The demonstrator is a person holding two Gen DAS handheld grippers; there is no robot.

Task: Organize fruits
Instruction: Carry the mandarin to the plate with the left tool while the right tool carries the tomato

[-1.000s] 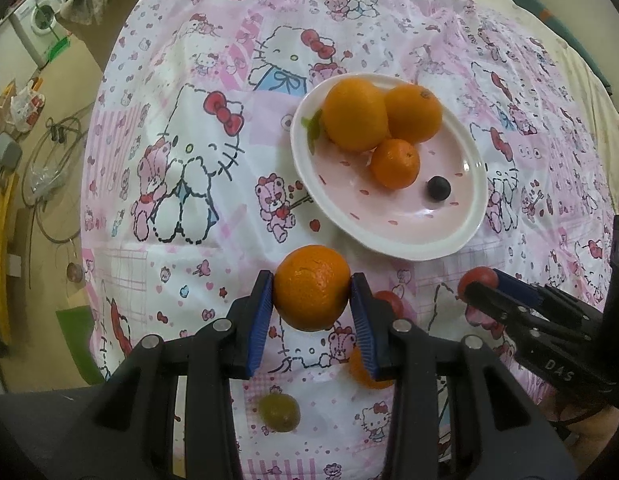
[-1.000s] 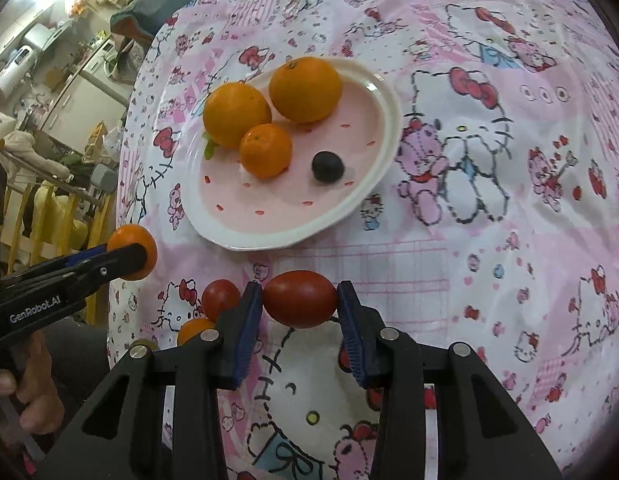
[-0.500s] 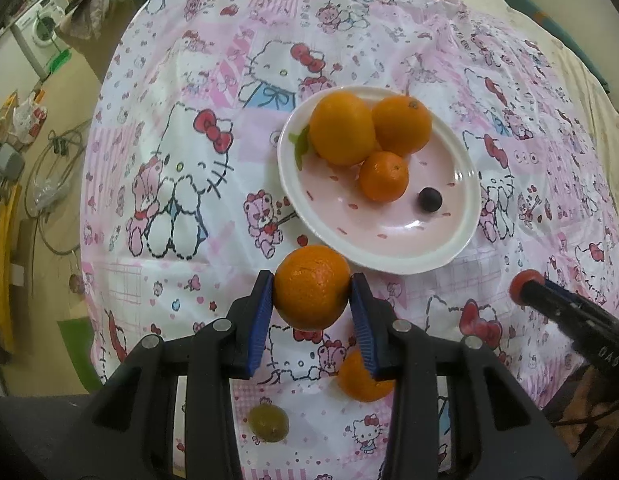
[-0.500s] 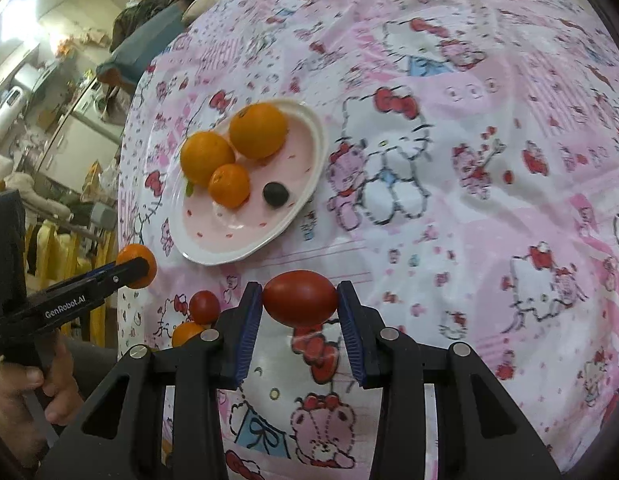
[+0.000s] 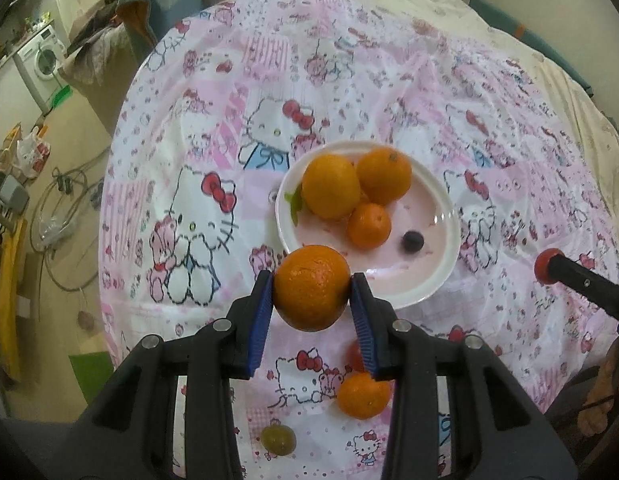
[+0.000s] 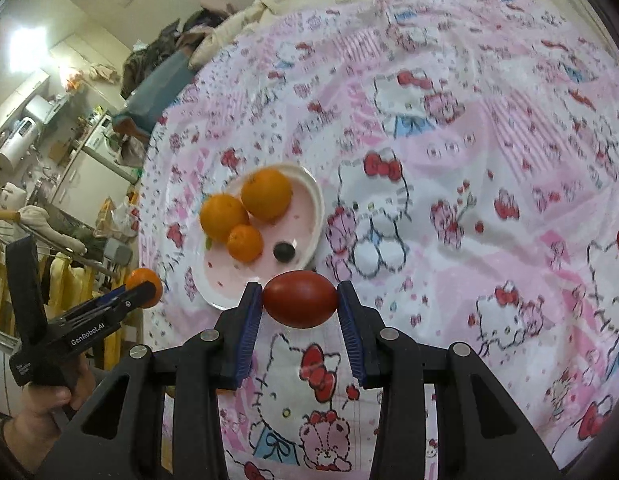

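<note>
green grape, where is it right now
In the left wrist view the green grape lies on the tablecloth at bottom centre, left of a loose orange, outside the plate.

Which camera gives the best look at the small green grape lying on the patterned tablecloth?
The left wrist view. The small green grape lies in plain sight on the pink patterned tablecloth, low in the frame between the arms of the left tongs. The right wrist view does not show it.

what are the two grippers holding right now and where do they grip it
The left gripper holds an orange, pinched across its widest part. The right gripper holds a red tomato, clamped at its two pointed ends.
</note>
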